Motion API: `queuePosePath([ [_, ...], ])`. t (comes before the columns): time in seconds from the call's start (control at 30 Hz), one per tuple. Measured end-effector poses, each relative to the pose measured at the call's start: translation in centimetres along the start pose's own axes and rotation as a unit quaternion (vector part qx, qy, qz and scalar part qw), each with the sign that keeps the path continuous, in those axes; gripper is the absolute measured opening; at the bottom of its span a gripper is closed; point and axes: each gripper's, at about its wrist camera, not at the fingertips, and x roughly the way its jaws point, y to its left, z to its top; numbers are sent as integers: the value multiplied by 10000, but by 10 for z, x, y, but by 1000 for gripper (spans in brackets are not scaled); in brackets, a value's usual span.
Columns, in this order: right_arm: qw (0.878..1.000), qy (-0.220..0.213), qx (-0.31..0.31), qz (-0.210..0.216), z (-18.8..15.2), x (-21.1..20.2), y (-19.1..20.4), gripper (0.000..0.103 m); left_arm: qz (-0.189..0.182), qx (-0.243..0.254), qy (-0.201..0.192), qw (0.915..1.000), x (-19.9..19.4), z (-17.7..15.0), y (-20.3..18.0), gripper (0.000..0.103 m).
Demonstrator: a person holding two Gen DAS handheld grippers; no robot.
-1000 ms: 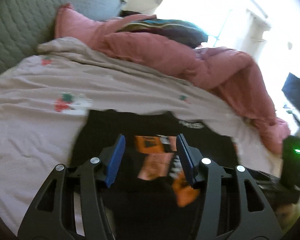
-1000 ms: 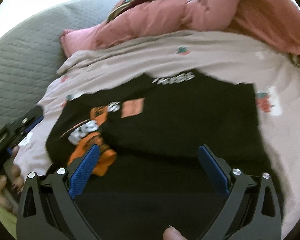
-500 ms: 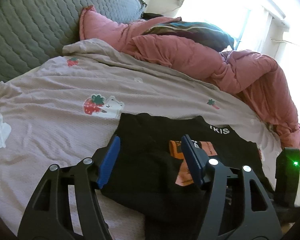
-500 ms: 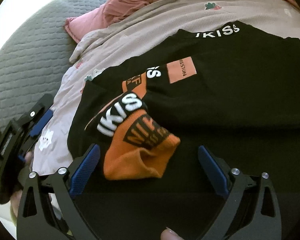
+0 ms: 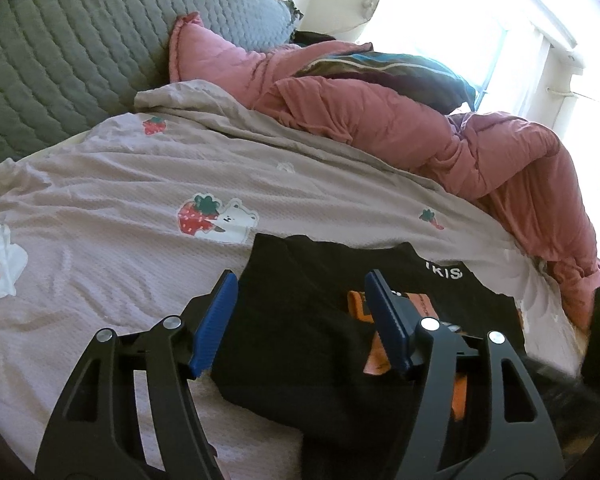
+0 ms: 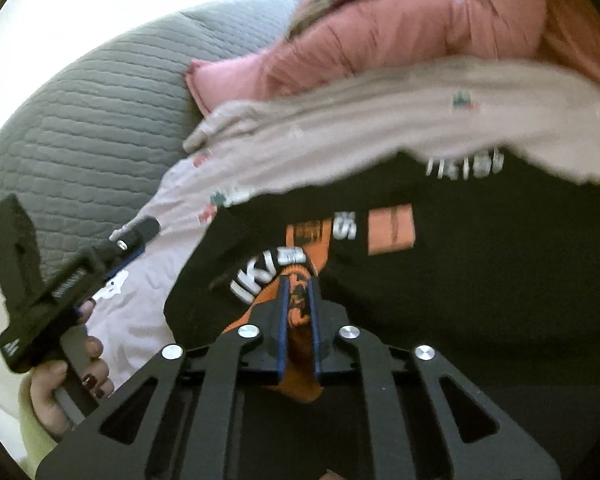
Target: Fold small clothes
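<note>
Bedspread (image 5: 112,216) holds a black shirt (image 5: 312,320) — partly folded, more folds left.
Right gripper (image 6: 298,284) pinches its orange sleeve (image 6: 296,312); left gripper (image 5: 300,292) hovers half-open, empty — beside the shirt's edge.

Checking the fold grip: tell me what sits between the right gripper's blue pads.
In the right wrist view, the right gripper is shut on the orange sleeve end of the black shirt; nothing else lies between its pads.
</note>
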Motion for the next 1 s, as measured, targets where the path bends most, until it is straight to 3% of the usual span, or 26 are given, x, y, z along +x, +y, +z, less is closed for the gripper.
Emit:
queuePosePath([
  [0.3, 9949, -599, -548, -593, 44, -45, -23, 7, 14, -7, 51, 10000, 2, 0, 2, 58],
  [0.63, 9796, -481, -928, -1719, 57, -50, -80, 7, 34, 171, 187, 9997, 9, -7, -6, 58],
  [0.87, 9740, -406, -989, -1999, 51, -47, -99, 7, 27, 399, 457, 9982, 25, -4, -28, 58],
  [1.0, 9732, -349, -898, -2090, 49, -45, -112, 7, 212, 741, 839, 9935, 46, 0, -58, 58],
])
